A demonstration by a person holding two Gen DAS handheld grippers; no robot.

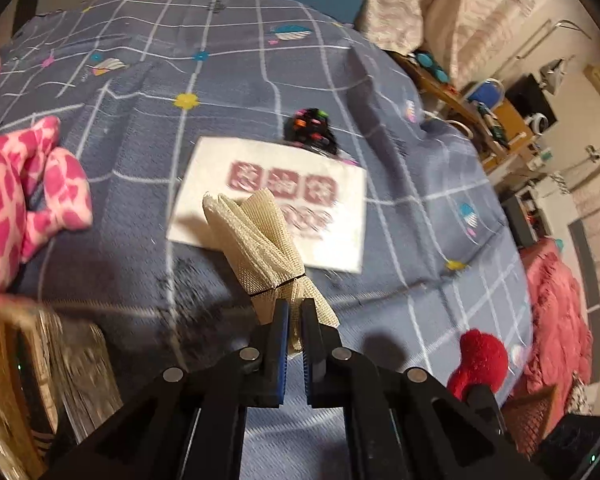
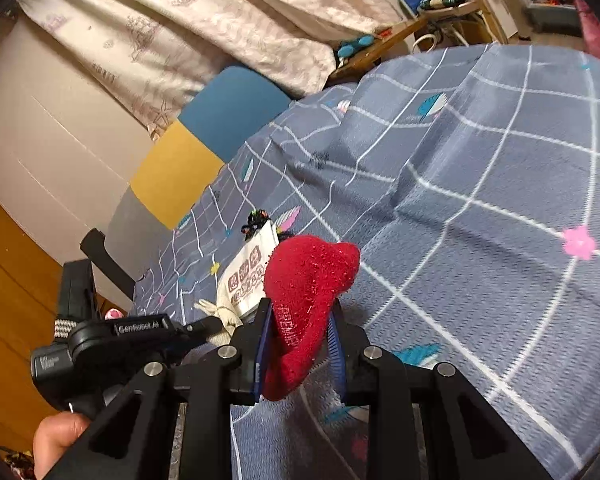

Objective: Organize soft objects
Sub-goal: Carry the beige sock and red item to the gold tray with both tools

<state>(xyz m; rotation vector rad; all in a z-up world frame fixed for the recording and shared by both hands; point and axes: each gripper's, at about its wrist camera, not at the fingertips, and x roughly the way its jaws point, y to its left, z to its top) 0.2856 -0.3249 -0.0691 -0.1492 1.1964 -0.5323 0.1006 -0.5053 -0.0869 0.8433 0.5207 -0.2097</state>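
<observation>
- Mesh cloth — beige, bunched into a long roll — sits pinched in our left gripper, whose jaws are nearly closed on its lower end.
- Its long axis runs up and to the left from the fingers, its free end over a white printed cloth on the blue grid bedsheet.
- Our right gripper clamps a red sock; jaws partly open, filled by the fabric.
- That sock stands up from the fingers, its rounded end tipping right, above the bedsheet.
- A pink patterned plush lies at left on the sheet, a black scrunchie just beyond the white cloth.
</observation>
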